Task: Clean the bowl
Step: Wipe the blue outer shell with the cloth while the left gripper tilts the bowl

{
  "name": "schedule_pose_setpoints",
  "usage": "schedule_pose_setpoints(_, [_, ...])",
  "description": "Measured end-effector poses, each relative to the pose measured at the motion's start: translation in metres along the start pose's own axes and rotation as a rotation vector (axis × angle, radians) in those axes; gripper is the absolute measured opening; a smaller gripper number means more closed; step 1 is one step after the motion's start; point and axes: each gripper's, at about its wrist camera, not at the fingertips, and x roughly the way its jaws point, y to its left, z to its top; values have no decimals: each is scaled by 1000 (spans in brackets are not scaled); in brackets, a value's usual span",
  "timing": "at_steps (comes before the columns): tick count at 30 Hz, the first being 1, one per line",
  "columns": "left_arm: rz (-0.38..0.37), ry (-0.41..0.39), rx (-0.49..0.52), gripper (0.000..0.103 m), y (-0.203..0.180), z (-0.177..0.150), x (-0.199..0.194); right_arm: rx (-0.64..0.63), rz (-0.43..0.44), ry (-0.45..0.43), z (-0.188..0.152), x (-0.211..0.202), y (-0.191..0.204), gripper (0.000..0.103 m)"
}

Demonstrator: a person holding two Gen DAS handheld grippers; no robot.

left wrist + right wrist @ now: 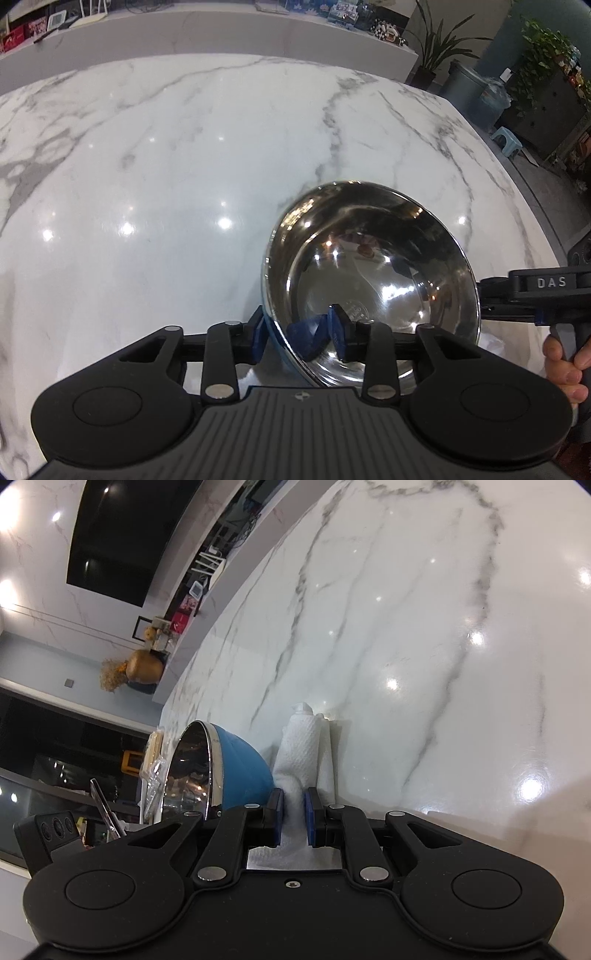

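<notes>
The left gripper [299, 338] is clamped on the near wall of the bowl [373, 266]: one blue pad [338, 328] sits inside against the steel, the other outside against the blue skin, with the rim between them. Much of the outer pad is hidden behind the bowl's edge, and the bowl's near lip is cut off by the gripper's black body. The bowl is tipped, its mirrored inside facing the left camera. A round stamp lies on the bowl's floor just beyond the inner pad, but its lettering is too small to read. Reflections in the steel are smeared and cannot be made out.

To the right of the left gripper, the right gripper's body shows side-on, with raised letters "DAS" [551, 283] on it. Below it, a hand [565, 365] wraps the grip, fingers curled; the wrist is cut off by the picture's edge.

From the right wrist view, the right gripper [293, 814] is closed on a wad of white paper towel [304, 746], which stands up beyond the fingertips and trails back between the pads toward the body. The bowl [240, 764] is just left of these fingers, on its side, blue outside toward the towel; whether they touch cannot be told. Beyond both spreads the white marble table [424, 627]. Left of the bowl, some clear wrapping and a thin metal strip are too blurred to identify.
</notes>
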Motion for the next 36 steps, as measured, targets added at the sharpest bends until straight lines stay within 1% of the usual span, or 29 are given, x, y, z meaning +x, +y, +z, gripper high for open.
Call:
schedule_pose_setpoints(4, [-13, -7, 12, 26, 1, 2, 1, 32, 54, -60, 5, -14, -3, 12])
schedule_pose_setpoints(8, [-42, -6, 34, 24, -2, 5, 4, 92, 155, -137, 10, -29, -9, 12])
schedule_pose_setpoints(12, [-68, 0, 60, 24, -8, 6, 7, 121, 193, -156, 10, -36, -15, 12])
schedule_pose_setpoints(15, [-69, 0, 54, 24, -8, 7, 8, 135, 183, -141, 10, -36, -18, 12])
schedule_pose_setpoints(21, [-58, 1, 29, 25, -8, 5, 7, 158, 131, -106, 10, -31, -25, 12])
schedule_pose_setpoints(23, [-43, 7, 10, 27, -8, 4, 6, 153, 103, -79, 9, -28, -26, 12])
schedule_pose_setpoints(25, [-23, 26, -13, 34, -8, 1, 4, 138, 78, -53, 6, -24, -25, 12])
schedule_pose_setpoints(27, [-21, 48, -36, 37, -8, -2, 2, 120, 52, -28, 5, -17, -23, 12])
schedule_pose_setpoints(30, [-5, 57, -39, 37, -8, -4, 0, 104, 34, -14, 4, -13, -20, 12])
schedule_pose_setpoints(32, [5, 53, -41, 31, -8, -5, -3, 96, 29, -13, 4, -13, -19, 12])
schedule_pose_setpoints(33, [8, 49, -43, 25, -7, -5, -4, 93, 26, -12, 3, -12, -19, 12])
schedule_pose_setpoints(34, [12, 47, -46, 22, -6, -5, -5, 88, 23, -11, 3, -12, -18, 12])
schedule_pose_setpoints(36, [18, 39, -55, 19, -4, -4, -7, 83, 21, -9, 3, -12, -18, 12])
